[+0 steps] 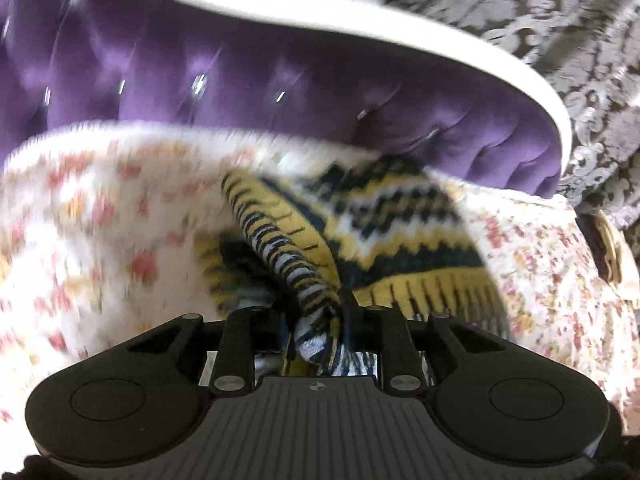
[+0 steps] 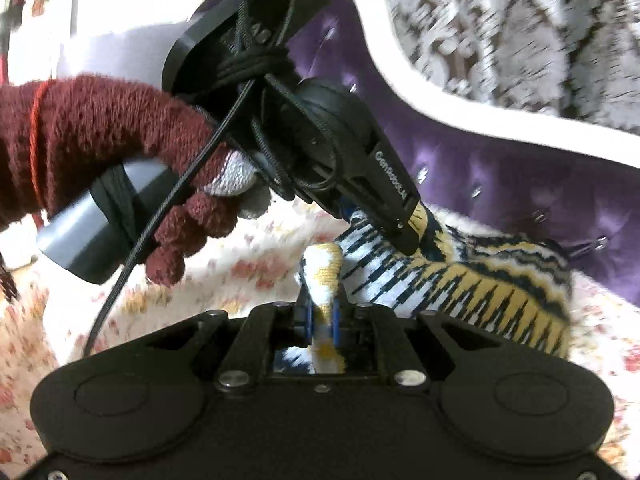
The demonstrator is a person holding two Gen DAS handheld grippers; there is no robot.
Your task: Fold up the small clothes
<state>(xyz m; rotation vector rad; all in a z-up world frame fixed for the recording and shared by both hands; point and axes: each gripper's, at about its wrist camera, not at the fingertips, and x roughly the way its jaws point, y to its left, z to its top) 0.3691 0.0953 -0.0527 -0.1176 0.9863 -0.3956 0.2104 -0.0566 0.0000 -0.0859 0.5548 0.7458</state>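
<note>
Left wrist view. Your left gripper (image 1: 340, 312) has its fingers pressed together on a bunched fold of the knit (image 1: 384, 216). That piece is thick jacquard wool in mustard, navy and white: zigzag bands across the body, short dashed stripes along the edge you hold. It lies draped on the floral cover (image 1: 100, 220), running from the jaws away toward the far right. The cover is pale cloth with small red and ochre sprigs, blurred here. Behind it rises a purple headboard (image 1: 200, 60), tufted velvet with shiny studs, edged by a smooth white curved frame (image 1: 360, 28). Far right hangs a grey-brown damask curtain (image 1: 560, 20). No containers show.

Right wrist view. Your right gripper (image 2: 323, 316) pinches a white and mustard fold of the knit (image 2: 480, 280) between blue pads (image 2: 337, 322), jaws nearly closed on it. The left gripper (image 2: 412, 236) comes in from upper left, its black fingers closed on the knit's dashed edge, just beyond your own grip. Your left hand (image 2: 120, 140), in a fuzzy maroon glove with a grey-white fingertip, wraps a grey handle (image 2: 80, 224); a black cable (image 2: 168, 220) loops round the tool. The knit's ribbed hem fans out to the right over the floral cover (image 2: 240, 260). The headboard (image 2: 480, 152) and curtain (image 2: 520, 20) stand behind.
</note>
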